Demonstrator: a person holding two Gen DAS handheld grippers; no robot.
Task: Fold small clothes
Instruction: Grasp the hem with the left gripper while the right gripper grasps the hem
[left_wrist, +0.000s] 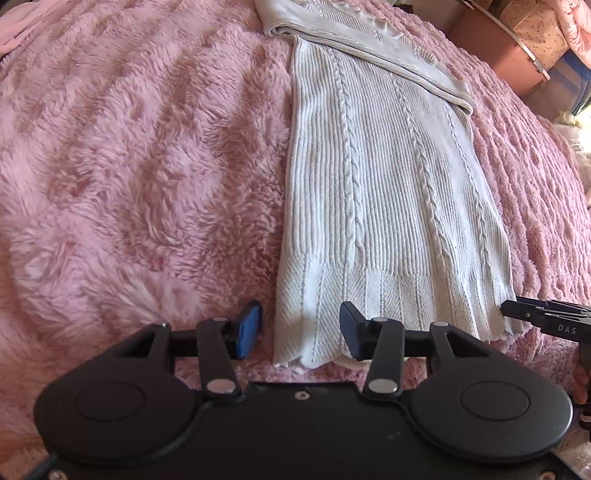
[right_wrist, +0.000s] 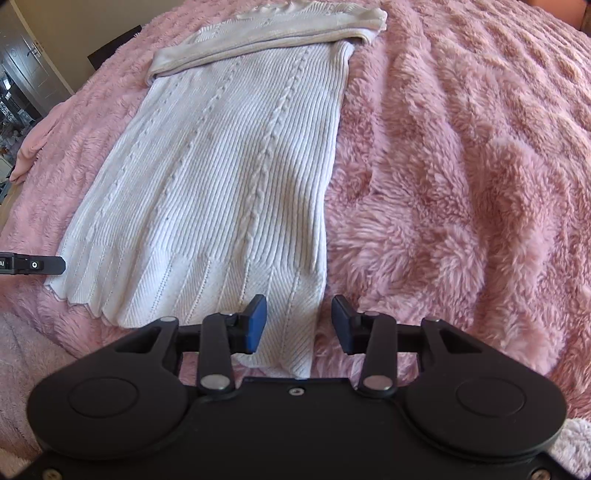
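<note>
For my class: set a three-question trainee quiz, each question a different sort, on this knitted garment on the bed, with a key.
1. True or false: the sleeves lie folded across the top of the white knitted garment.
2. The pink fluffy blanket lies: A over the garment, B under it, C beside it, apart.
3. Which edge of the garment do the left gripper and right gripper straddle, open?

Key: 1 true. 2 B. 3 The near hem, one gripper at each corner.

Two wrist views, both angled steeply down, close over the bed.
Left view looked from the garment's (left_wrist: 388, 206) left hem corner; right view from its right corner. Both shared the garment and blanket (right_wrist: 461, 166).
</note>
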